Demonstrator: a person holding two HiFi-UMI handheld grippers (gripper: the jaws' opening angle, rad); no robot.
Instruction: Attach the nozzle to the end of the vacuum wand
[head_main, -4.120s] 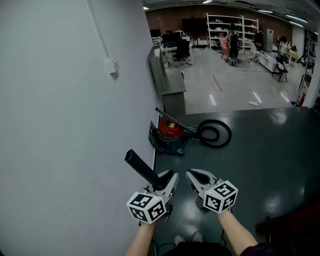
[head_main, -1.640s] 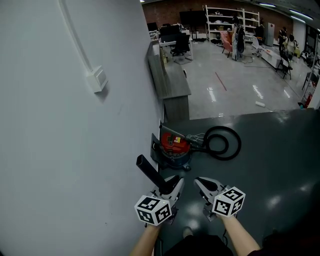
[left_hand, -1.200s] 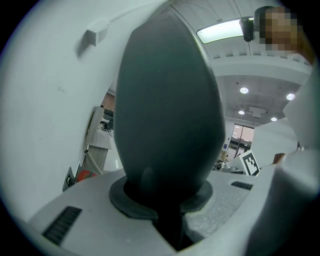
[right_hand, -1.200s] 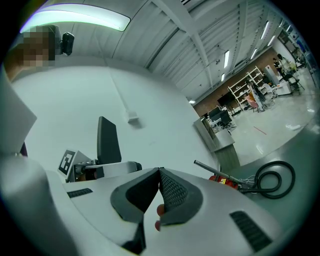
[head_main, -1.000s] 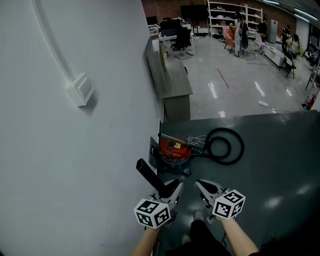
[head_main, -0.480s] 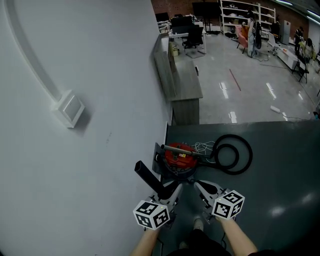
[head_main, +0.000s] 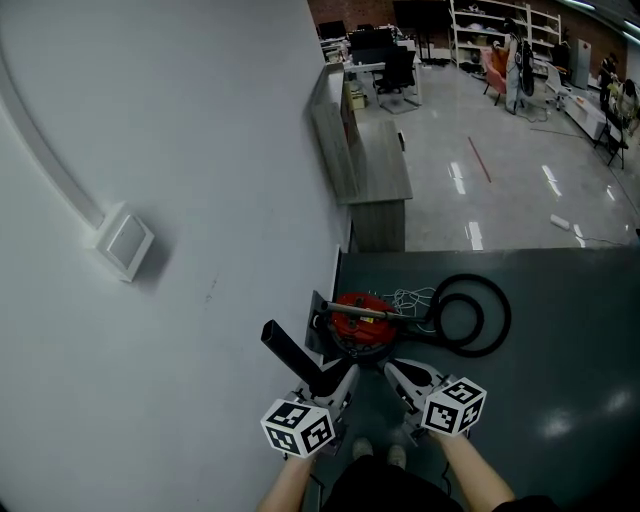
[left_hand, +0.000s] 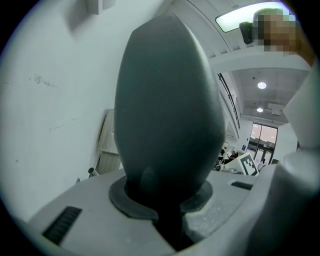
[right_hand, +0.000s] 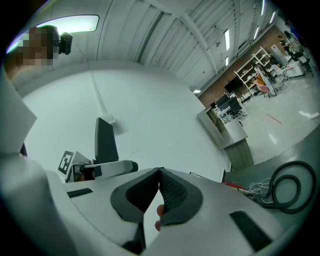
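white wall (head_main: 150, 150) fills the left side, dark floor (head_main: 560, 400) to its right. red vacuum canister (head_main: 362, 318) sits at the wall foot, black hose (head_main: 478, 315) coiled just beside it. black nozzle (head_main: 292, 354) clamped in left gripper (head_main: 338, 380), slanting up toward the wall. right gripper (head_main: 393, 369) empty, jaws pressed together.

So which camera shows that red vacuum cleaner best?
The head view: the red vacuum cleaner shows whole, by the wall. The right gripper view catches only a red sliver behind its jaws. In the left gripper view the held nozzle blocks it.
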